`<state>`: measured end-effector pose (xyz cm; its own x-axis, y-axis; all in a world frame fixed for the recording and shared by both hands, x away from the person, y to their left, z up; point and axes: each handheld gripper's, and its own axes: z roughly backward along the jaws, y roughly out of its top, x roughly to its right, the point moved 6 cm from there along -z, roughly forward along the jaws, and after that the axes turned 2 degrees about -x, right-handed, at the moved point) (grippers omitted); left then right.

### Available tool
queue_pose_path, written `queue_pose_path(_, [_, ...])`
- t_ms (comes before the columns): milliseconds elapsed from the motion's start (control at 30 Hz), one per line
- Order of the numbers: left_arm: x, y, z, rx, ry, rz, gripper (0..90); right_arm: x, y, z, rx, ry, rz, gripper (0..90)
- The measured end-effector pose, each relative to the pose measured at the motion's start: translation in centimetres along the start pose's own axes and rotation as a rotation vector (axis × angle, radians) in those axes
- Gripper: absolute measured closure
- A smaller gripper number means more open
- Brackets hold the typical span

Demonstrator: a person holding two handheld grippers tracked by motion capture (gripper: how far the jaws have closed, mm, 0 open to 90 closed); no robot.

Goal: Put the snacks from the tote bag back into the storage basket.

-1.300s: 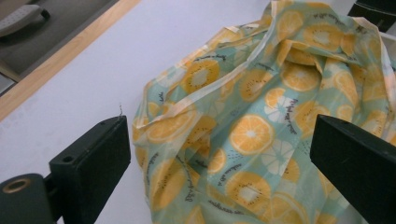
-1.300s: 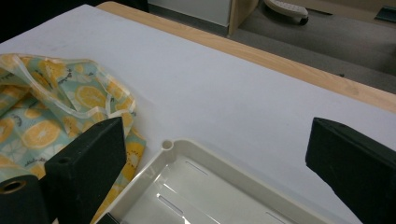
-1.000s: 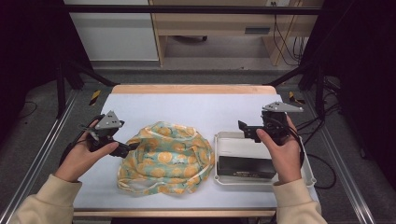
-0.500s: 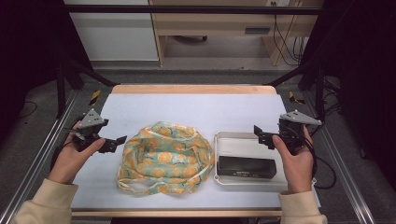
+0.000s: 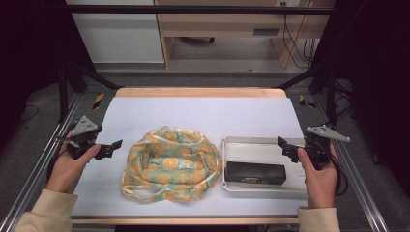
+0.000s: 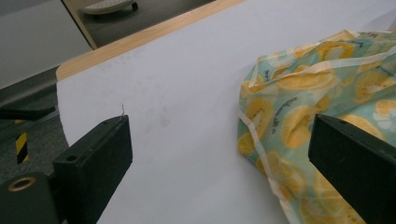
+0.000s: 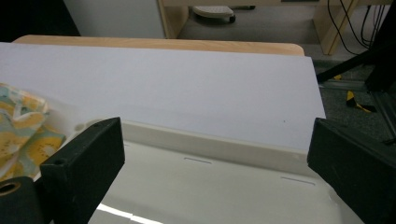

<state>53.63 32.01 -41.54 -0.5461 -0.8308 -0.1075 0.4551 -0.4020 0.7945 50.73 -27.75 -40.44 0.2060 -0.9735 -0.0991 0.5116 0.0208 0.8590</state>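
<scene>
Orange-slice printed cloth bag (image 5: 170, 164) lies crumpled mid-table, our landmark. Just right of it, a white tray (image 5: 261, 147) holds a black box (image 5: 255, 172). Left gripper (image 5: 112, 146) left of the bag, jaws apart, empty; right gripper (image 5: 287, 146) over the tray's right end, jaws wide, empty.

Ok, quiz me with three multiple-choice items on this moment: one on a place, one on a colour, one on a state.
1. Where does the black box lie?
A. in the white tray
B. on the cloth bag
C. on the floor

2. What fruit colour marks the bag's print?
A. purple
B. orange
C. red

3. How do the left gripper's jaws stand?
A. shut on the bag
B. shut on nothing
C. open

Answers: 1 A, the box sits along the tray's near side; 2 B, orange slices on pale green; 3 C, the left gripper view shows both jaws wide apart over the table.
</scene>
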Motion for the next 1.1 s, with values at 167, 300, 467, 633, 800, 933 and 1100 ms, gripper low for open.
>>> queue_pose_path(167, [-0.9,-1.2,-0.2,-0.003,0.022,0.016,7.1,1.4,-0.9,-0.2,-0.011,-0.038,-0.026,4.2])
queue_pose_path(300, [-1.3,-2.1,-0.5,-0.015,0.035,0.028,7.2,2.4,-1.8,-0.5,-0.027,-0.055,-0.048,4.3])
queue_pose_path(467, [-1.4,-3.0,-0.7,-0.024,0.045,0.036,7.2,3.2,-3.0,-0.7,-0.053,-0.076,-0.072,4.4])
queue_pose_path(633, [-1.8,-3.9,-1.1,-0.034,0.060,0.047,7.2,3.7,-4.1,-0.8,-0.065,-0.084,-0.087,4.4])
queue_pose_path(800, [-2.0,-5.1,-1.5,-0.046,0.074,0.054,7.4,4.0,-4.7,-0.8,-0.071,-0.090,-0.101,4.4])
queue_pose_path(933, [-2.2,-6.1,-1.8,-0.055,0.085,0.056,7.4,4.1,-5.0,-0.7,-0.075,-0.090,-0.107,4.5])
queue_pose_path(1100, [-2.7,-6.9,-1.6,-0.049,0.100,0.074,7.3,3.8,-5.5,-0.7,-0.091,-0.072,-0.094,4.6])
